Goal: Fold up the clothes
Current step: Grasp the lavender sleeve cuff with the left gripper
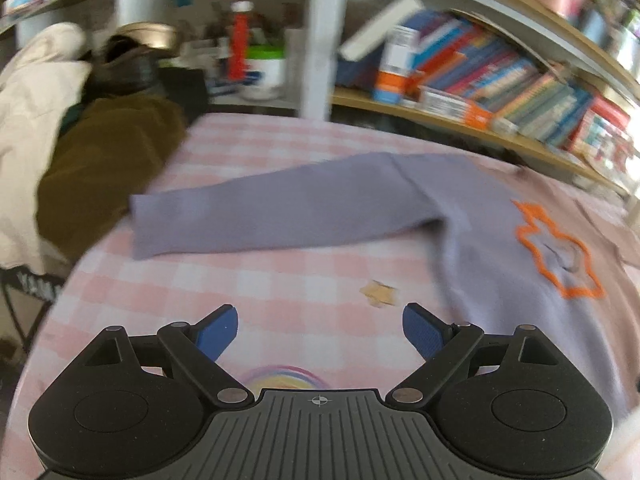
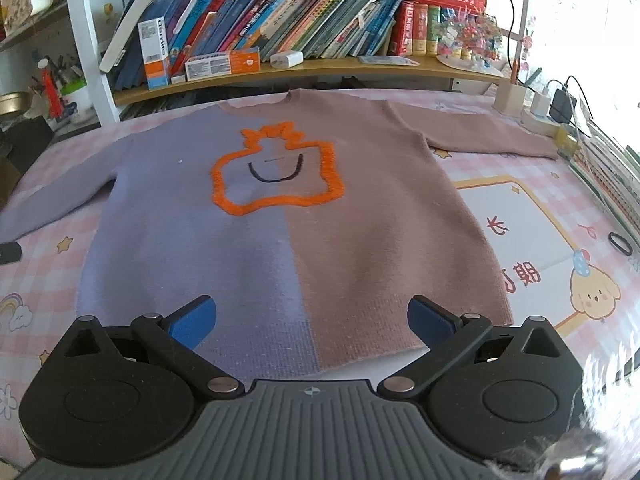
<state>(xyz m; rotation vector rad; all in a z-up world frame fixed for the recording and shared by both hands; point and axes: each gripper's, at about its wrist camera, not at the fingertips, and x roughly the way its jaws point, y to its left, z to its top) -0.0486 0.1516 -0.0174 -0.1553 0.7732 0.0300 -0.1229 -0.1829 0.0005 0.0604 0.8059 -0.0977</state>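
A two-tone sweater point(image 2: 288, 240), lilac on the left half and dusty pink on the right with an orange outline figure on the chest, lies flat and face up on the pink checked table cover point(image 2: 480, 168). Both sleeves are spread out sideways. My right gripper point(image 2: 312, 316) is open just above the bottom hem at its middle, holding nothing. In the left wrist view the lilac sleeve point(image 1: 280, 212) stretches leftward ahead of my left gripper point(image 1: 320, 328), which is open over bare cover, short of the sleeve and left of the sweater body point(image 1: 520, 280).
A bookshelf point(image 2: 280, 32) full of books runs along the table's far edge. Chargers and cables point(image 2: 556, 100) sit at the far right, a black ring point(image 2: 620, 243) near the right edge. Piled brown and cream clothes point(image 1: 80, 152) lie left of the table.
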